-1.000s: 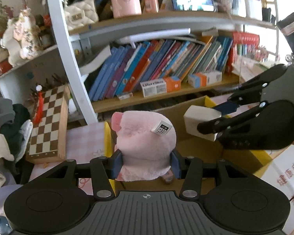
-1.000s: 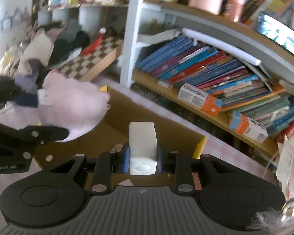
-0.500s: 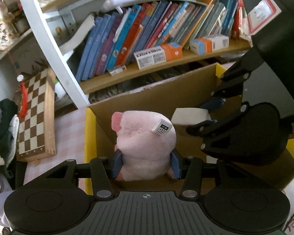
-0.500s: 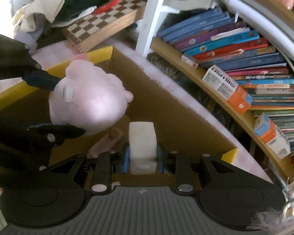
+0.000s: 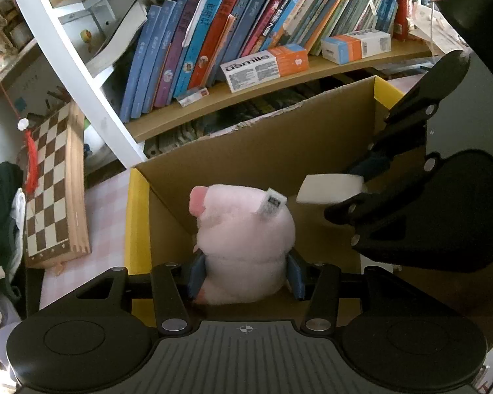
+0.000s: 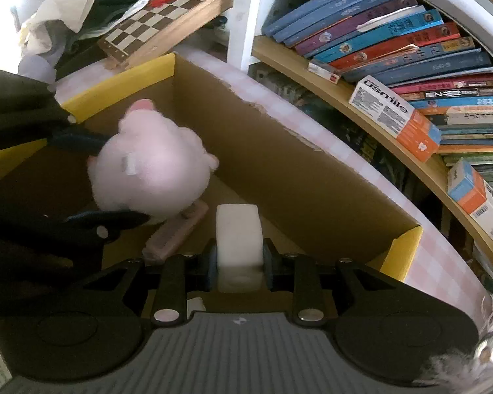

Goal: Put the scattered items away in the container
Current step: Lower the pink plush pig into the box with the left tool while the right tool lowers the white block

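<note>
Right now both grippers hang over the open cardboard box [image 5: 269, 138], pointing steeply down into it. The left gripper [image 5: 245, 274] has its blue pads pressed into the sides of a pink plush pig [image 5: 246, 233], jaws about half spread around the soft body; the pig sits above the box floor, close to the yellow-edged left wall and just clear of the back wall. The right gripper [image 6: 239, 264] is nearly closed, clamped on a small white block [image 6: 237, 229], which also hangs inside the box, near the right end. Between pig and block there is only a narrow gap, and the two tools crowd the middle of the opening. On the box floor under the pig lies a flat pink case [image 6: 177, 233], taking up part of the landing room. Behind the box's torn back rim runs a bookshelf [image 5: 279, 85] full of books, just beside it, so there is little room that way. A chessboard [image 5: 54, 184] leans beyond the left wall, on a pink checked cloth [image 5: 105, 203].
</note>
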A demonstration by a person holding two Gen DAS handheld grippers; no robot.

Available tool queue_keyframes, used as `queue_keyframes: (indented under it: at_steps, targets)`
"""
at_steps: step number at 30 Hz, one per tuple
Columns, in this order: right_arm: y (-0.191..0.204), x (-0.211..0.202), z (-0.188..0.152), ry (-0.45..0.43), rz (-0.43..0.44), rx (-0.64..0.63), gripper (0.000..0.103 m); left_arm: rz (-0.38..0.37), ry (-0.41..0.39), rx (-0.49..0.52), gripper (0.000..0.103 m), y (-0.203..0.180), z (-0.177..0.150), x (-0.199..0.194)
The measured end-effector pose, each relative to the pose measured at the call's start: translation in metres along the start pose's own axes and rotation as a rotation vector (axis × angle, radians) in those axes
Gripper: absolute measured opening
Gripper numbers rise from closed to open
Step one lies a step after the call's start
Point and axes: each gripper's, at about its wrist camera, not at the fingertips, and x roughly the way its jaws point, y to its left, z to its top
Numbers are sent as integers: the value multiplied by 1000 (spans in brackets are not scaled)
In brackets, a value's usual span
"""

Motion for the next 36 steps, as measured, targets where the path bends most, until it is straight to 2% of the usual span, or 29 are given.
queue_keyframes:
  at_steps: [8, 16, 18, 23, 25, 26, 29, 30, 34, 36]
  targets:
    - [-3, -1, 0, -14, 19, 15, 25, 13, 8, 16, 49, -1, -1, 4]
    - [-1, -3, -1, -27, -8, 24, 25, 21, 16, 22, 50, -5, 1, 4]
    - [0, -3, -1, -27, -10, 18, 25, 27, 18, 17, 55, -5, 0, 4]
    - [0, -5, -1, -33, -9, 30, 26, 32, -5, -10, 60, -6, -4, -2]
    - [-1, -6, -1, -39, -5, 44, 31, 33, -19, -6, 61, -7, -4, -5]
    - [-2, -8, -1, -44, -3, 50, 36, 33, -26, -5, 64, -7, -4, -7]
    - [-4, -9, -1, -53, 7, 64, 43, 42, -43, -3, 74, -6, -3, -12]
    - [-6, -10, -1, -60, 15, 74, 48, 52, -49, -1, 74, -6, -3, -14]
    - [-15, -17, -4, -110, 59, 118, 57, 57, -80, -13, 78, -2, -6, -26]
    - [-15, -21, -6, -123, 53, 116, 64, 55, -96, -22, 78, 0, -7, -33]
